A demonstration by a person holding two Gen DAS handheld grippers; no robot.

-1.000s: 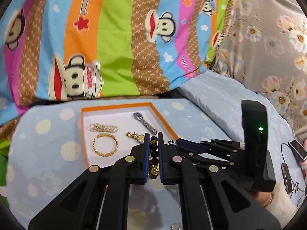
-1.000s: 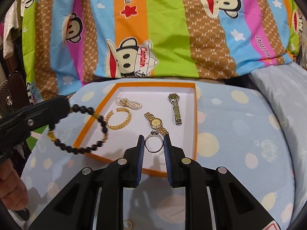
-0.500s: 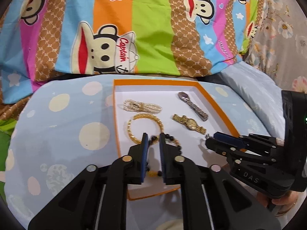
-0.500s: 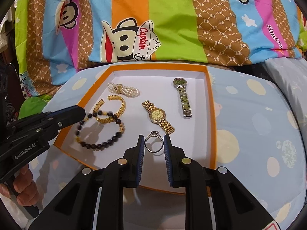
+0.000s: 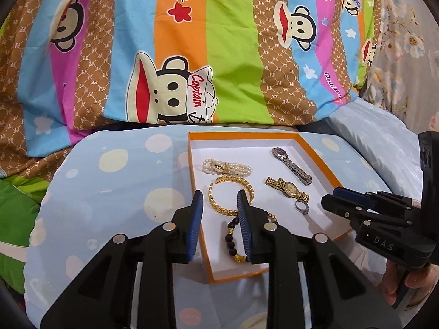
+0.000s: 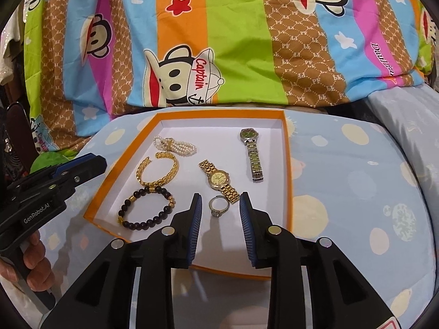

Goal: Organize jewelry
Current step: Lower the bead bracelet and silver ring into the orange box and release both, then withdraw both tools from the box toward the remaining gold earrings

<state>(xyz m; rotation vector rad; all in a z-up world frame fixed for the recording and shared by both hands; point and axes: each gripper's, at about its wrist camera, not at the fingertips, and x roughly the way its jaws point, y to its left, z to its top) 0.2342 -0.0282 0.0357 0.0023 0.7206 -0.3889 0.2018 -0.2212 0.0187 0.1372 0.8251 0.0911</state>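
Note:
An orange-rimmed white tray point(image 5: 241, 135) point(image 6: 219, 115) lies on a blue dotted cushion. A black bead bracelet point(image 5: 230, 238) point(image 6: 138, 224) rests flat in its near left corner. My left gripper point(image 5: 220, 194) hovers over the bracelet with its jaws opening and neither pad touching the beads. A silver ring point(image 5: 304, 211) point(image 6: 216, 213) lies on the tray floor. My right gripper point(image 6: 221, 196) has a fingertip on either side of the ring, its jaws opening and its pads clear of it.
In the tray also lie a gold bangle point(image 6: 142, 175), a pearl bracelet point(image 6: 178, 145), a gold watch point(image 6: 219, 178) and a silver watch point(image 6: 253, 156). A striped monkey-print blanket point(image 6: 241, 41) rises behind. A hand point(image 6: 33, 260) holds the left gripper's handle.
The left gripper came down over the tray with the bead bracelet and let it go there. The right jaws parted off the ring, which now lies loose.

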